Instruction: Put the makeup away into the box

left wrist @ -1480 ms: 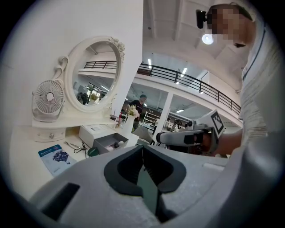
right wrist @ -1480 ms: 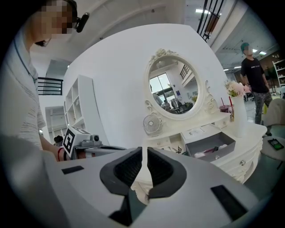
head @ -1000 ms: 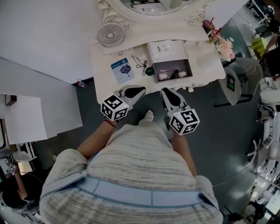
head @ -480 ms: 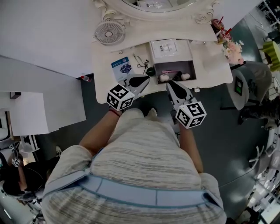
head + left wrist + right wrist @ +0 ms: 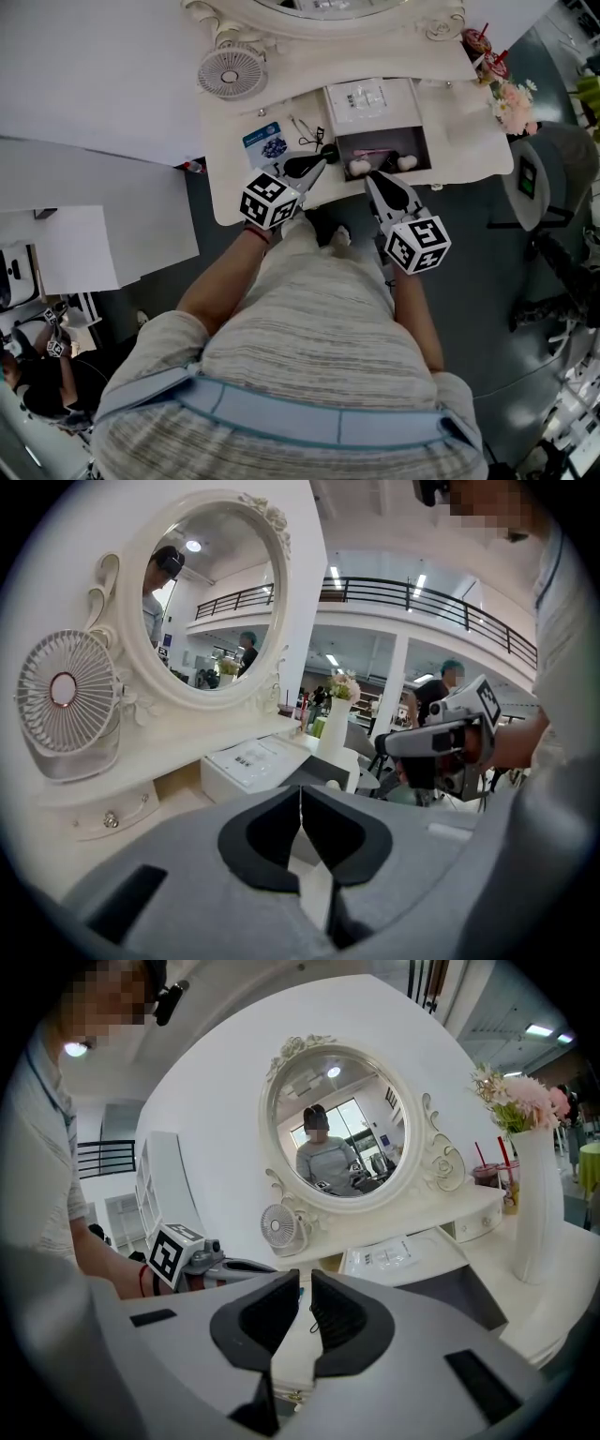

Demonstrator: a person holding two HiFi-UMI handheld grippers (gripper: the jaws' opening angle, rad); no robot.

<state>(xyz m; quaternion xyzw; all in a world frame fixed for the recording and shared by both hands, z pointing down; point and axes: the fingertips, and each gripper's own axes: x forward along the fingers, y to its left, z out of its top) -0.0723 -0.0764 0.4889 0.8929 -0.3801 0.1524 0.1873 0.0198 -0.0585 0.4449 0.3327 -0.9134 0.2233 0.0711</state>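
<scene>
White box lid point(image 5: 394, 108), label point(image 5: 364, 94) unreadable, blue packet point(image 5: 265, 143)

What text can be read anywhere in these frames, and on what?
No text is legible in any view.
Sheet on the white box lid: rows of dark print, too small to read.
Blue-and-white packet on the dressing table: print blurred, unreadable.
Cubes on the left gripper and right gripper: black-and-white square markers only, no letters or numbers.
</scene>
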